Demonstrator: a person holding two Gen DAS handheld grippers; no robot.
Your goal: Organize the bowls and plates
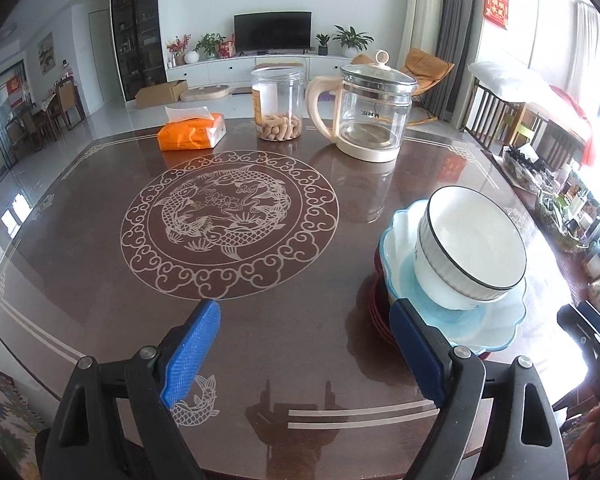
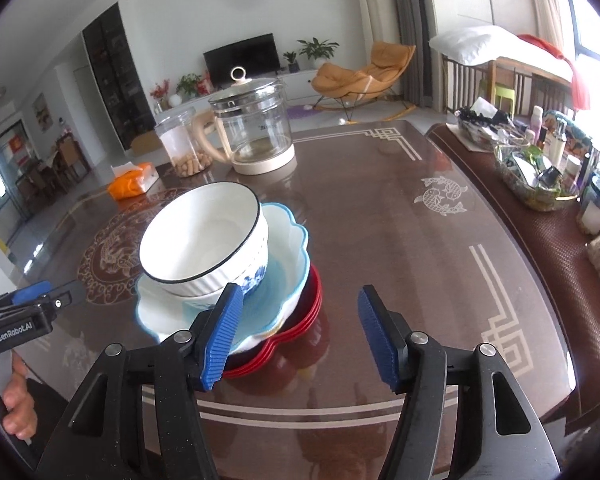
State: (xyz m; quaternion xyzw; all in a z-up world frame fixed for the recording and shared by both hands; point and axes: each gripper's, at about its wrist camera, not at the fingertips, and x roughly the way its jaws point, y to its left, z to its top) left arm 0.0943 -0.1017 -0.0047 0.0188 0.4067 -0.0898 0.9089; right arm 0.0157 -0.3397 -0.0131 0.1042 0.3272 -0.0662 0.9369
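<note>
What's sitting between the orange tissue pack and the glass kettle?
A clear jar of peanuts stands between the tissue pack and the kettle, in the left wrist view.

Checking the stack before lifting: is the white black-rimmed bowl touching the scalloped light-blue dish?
Touching. In the right wrist view the white black-rimmed bowl sits tilted inside the scalloped light-blue dish, its base resting on the dish's inner surface with no visible gap.

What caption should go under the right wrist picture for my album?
Open right hand-held gripper beside a tilted white bowl in a blue plate on red plates.
</note>
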